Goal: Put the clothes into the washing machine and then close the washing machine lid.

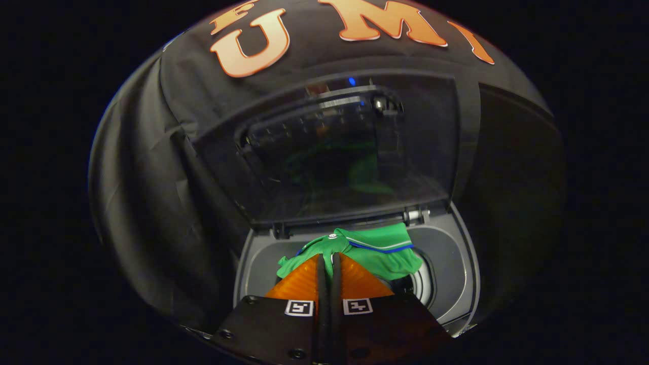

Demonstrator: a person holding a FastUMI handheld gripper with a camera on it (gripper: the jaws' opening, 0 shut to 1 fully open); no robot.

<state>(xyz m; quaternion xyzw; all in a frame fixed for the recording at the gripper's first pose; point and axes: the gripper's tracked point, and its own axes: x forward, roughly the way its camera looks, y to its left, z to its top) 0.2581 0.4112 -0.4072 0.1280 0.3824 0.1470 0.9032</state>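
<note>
Orange jaws of the gripper (328,263) stand drawn together to a narrow slit, and green cloth bunches right at their tips; they look pinched on a fold of the green garment (377,251), though the tips themselves are buried in the fabric, so the hold is a judgement rather than a plain sight.

From that pinch the garment spreads ahead of the jaws and off to their right, a white and blue stripe running across it. Its long axis lies crosswise to the fingers, not along them. It drapes over the mouth of the washing machine (456,263), with the bulk of the cloth above the round drum opening (423,284) that shows just right of the jaws and slightly below the cloth's hem.

So the coming move, as I judge it, is downward and a little to the right: lower the cloth into the drum, then let go.

Beyond the garment the lid (350,152) stands raised on its hinge at the far rim, its dark glass facing the gripper. It leaves room above the opening. The grey rim around the drum is the edge to mind, since trailing cloth could catch there and foul the lid's closing.
</note>
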